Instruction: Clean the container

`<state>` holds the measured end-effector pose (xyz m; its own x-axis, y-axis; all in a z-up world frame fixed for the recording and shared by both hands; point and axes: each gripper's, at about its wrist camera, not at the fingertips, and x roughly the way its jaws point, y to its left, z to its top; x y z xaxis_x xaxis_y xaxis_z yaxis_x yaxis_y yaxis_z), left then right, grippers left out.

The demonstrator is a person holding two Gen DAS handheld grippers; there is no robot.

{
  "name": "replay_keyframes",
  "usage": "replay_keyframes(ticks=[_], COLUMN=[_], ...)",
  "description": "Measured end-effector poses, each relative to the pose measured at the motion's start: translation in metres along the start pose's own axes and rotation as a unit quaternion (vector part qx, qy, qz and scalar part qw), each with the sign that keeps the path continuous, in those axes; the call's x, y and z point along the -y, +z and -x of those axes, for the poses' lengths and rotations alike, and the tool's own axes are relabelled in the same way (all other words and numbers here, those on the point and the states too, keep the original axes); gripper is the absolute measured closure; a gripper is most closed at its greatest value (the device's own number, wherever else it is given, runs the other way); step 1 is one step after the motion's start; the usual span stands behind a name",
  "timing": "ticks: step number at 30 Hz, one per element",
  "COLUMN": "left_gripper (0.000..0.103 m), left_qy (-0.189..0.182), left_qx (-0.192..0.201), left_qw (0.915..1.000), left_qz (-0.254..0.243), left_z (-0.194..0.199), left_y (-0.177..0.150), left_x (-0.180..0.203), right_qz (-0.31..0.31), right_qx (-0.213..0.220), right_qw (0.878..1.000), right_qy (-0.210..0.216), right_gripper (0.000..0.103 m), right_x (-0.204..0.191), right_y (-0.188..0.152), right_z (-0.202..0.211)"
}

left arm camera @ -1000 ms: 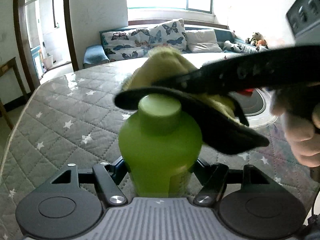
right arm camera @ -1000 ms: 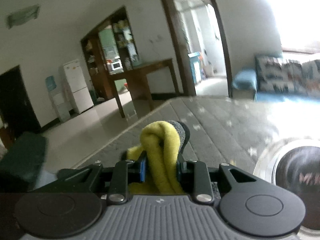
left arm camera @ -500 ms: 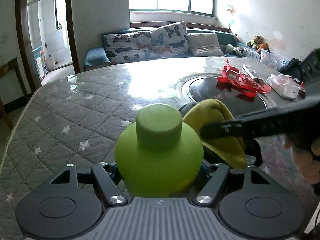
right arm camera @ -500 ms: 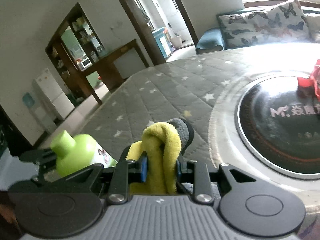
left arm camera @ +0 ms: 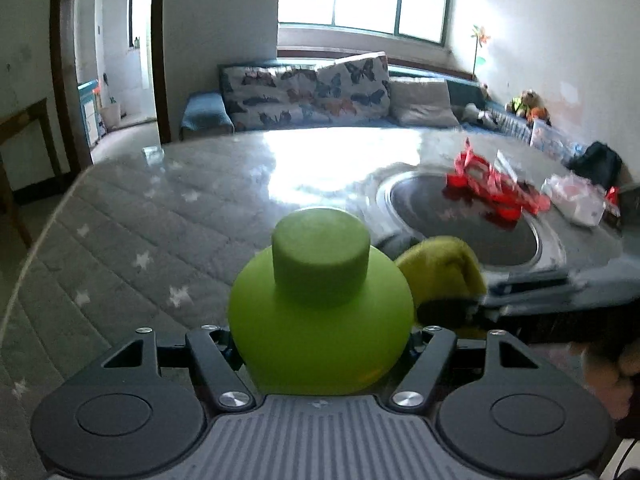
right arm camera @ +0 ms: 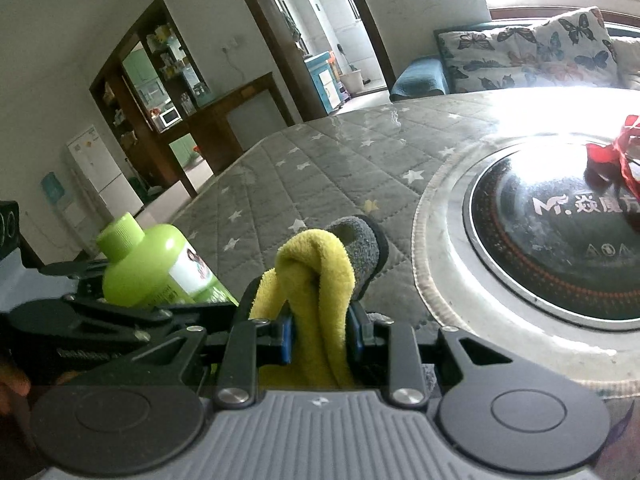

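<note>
My left gripper (left arm camera: 322, 344) is shut on a green plastic bottle (left arm camera: 320, 312) with a green cap, held upright above the quilted table. The bottle also shows in the right wrist view (right arm camera: 156, 264), with a white label, at the left. My right gripper (right arm camera: 320, 332) is shut on a folded yellow and grey cloth (right arm camera: 320, 280). In the left wrist view the cloth (left arm camera: 444, 272) sits just right of the bottle, close beside its shoulder; I cannot tell whether they touch.
The table has a grey star-patterned quilted cover (left arm camera: 160, 232). A round black induction hob (right arm camera: 560, 240) is set in it at the right, with red packaging (left arm camera: 492, 192) and a white bag (left arm camera: 576, 200) on and beside it. A sofa (left arm camera: 320, 96) stands beyond.
The right gripper with the cloth came down from over the bottle's cap to its right side. The bottle stayed in my left gripper.
</note>
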<state>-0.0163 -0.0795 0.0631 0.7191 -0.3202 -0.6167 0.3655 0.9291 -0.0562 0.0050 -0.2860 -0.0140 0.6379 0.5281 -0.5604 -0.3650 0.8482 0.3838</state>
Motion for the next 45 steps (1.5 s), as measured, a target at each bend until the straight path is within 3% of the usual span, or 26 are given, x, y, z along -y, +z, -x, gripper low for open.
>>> replay_keyframes(ticks=[9,17,29,37,40,45], left_gripper=[0.032,0.032,0.032,0.032,0.032,0.032], left_qy=[-0.038,-0.069,-0.046,-0.072,-0.086,-0.076], left_qx=[0.044,0.044,0.048,0.056,0.063,0.067], left_qw=[0.9983,0.9966,0.9978,0.9958,0.9943,0.9948], left_qz=[-0.006,0.002,0.004,0.005,0.004,-0.009], left_z=[0.014,0.008,0.008,0.013,0.015,0.014], left_y=[0.036,0.043,0.045,0.051,0.055,0.057], left_x=[0.010,0.018,0.009,0.017,0.021,0.025], right_qz=[0.008,0.019,0.053,0.012,0.023,0.043], right_qx=[0.003,0.014,0.018,0.055,0.057,0.065], right_qw=[1.000,0.999,0.997,0.998,0.997,0.995], right_qy=[0.017,0.038,0.050,0.041,0.044,0.069], right_gripper=[0.077,0.080,0.081,0.081,0.081,0.081], right_x=[-0.009,-0.023,-0.036,-0.016,-0.016,-0.027], right_y=[-0.001,-0.004,-0.017,-0.001,0.002,-0.001], right_z=[-0.004,-0.003,0.012,0.021,0.010,0.001])
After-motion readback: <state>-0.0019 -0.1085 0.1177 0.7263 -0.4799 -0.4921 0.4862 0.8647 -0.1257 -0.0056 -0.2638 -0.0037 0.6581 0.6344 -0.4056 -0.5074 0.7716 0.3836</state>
